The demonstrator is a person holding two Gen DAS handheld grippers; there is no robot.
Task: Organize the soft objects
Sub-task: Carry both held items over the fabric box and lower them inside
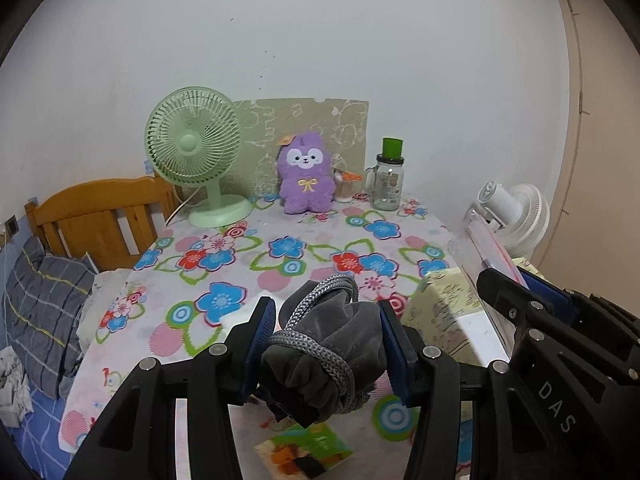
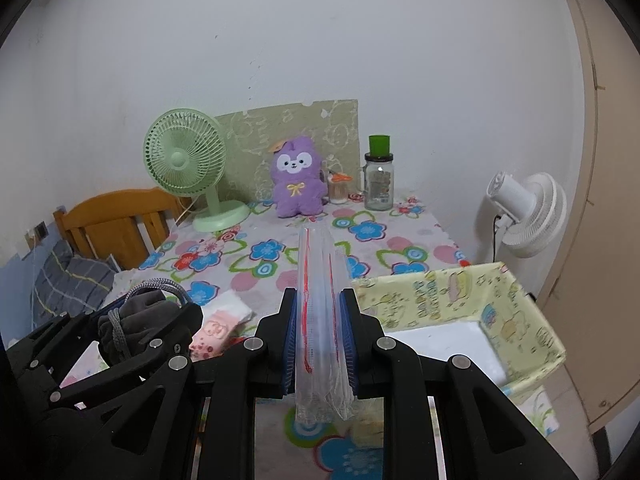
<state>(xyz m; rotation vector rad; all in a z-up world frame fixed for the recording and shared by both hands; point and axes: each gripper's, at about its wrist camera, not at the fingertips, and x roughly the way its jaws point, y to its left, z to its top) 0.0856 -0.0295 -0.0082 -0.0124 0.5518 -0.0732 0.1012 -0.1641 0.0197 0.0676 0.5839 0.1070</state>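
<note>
My left gripper (image 1: 326, 344) is shut on a grey velvet drawstring pouch (image 1: 332, 356) wound with a grey cord, held above the flowered table (image 1: 248, 264). It also shows in the right wrist view (image 2: 132, 320). My right gripper (image 2: 319, 332) is shut on a clear zip bag with a red seal line (image 2: 320, 308), held upright above the table, to the right of the left gripper. The bag also shows in the left wrist view (image 1: 488, 248). A yellow patterned fabric box (image 2: 516, 312), open on top with a white inside, stands at the right. A pink and white folded cloth (image 2: 218, 324) lies beside the pouch.
A green desk fan (image 1: 196, 152), a purple plush toy (image 1: 306, 178), a toothpick holder (image 1: 344, 188) and a glass mug jar with green lid (image 1: 388, 176) stand at the table's back. A white fan (image 2: 524, 212) is right, a bed with wooden headboard (image 1: 100, 216) left. A booklet (image 1: 304, 452) lies below.
</note>
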